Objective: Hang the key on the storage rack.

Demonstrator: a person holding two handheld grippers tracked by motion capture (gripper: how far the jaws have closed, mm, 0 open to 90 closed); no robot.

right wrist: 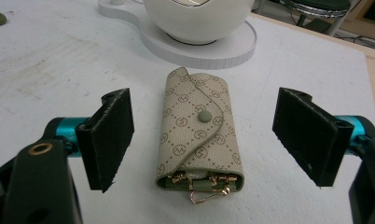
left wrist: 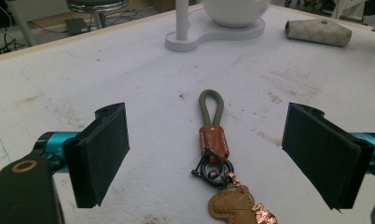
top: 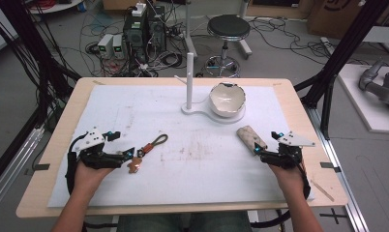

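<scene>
The left gripper [left wrist: 205, 156] stands wide open and grips nothing, its jaws flanking the keychain [left wrist: 213, 154] without touching it; the right gripper [right wrist: 202, 140] is likewise spread wide, its jaws either side of the key pouch [right wrist: 199, 130] and clear of it. Both hands lie low and near level over the white mat [top: 183, 169], pointing inward toward the white bowl [top: 227, 99]. The keychain lies left of and nearer than the bowl, the pouch just nearer, slightly right.

The left hand-held gripper [left wrist: 206, 154] stands wide open around a keychain [left wrist: 213, 149] lying on the white bench [left wrist: 106, 70], pads apart from it.
</scene>
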